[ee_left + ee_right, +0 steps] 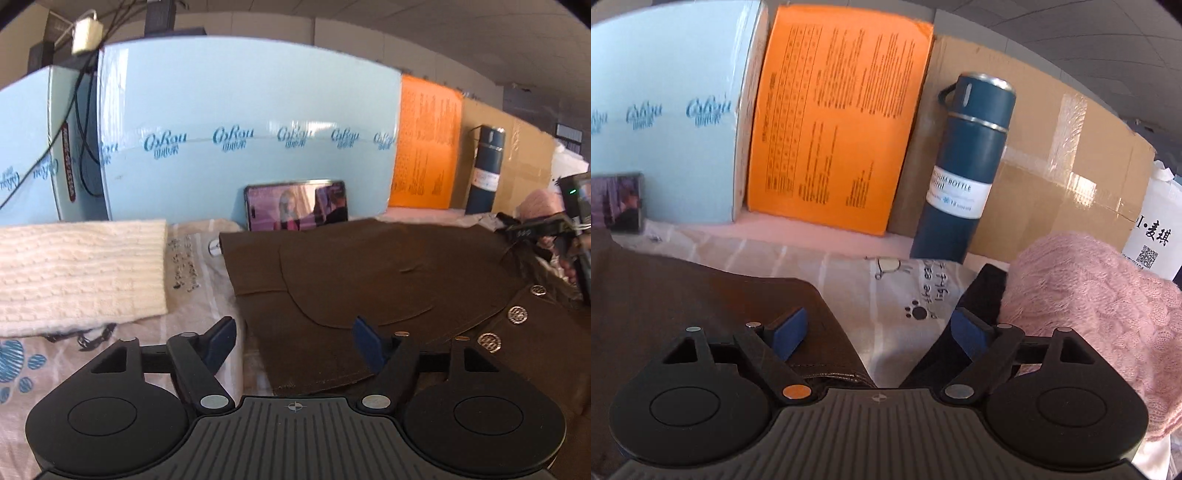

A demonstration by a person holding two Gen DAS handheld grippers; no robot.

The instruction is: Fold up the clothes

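A dark brown garment (369, 273) with metal buttons (517, 314) lies spread on the printed white cover (207, 295). My left gripper (293, 341) is open and empty, straddling the garment's near left edge. My right gripper (877, 332) is open and empty over the garment's right edge (701, 314), with bare cover between its blue pads (788, 332). The right gripper also shows at the far right of the left wrist view (546, 229).
A folded cream knit (77, 273) lies at left. A pink knit (1100, 314) lies at right over a dark cloth (982, 291). At the back stand a phone (295, 205), blue boxes (240, 129), an orange sheet (834, 122), a blue bottle (964, 170) and a cardboard box (1071, 166).
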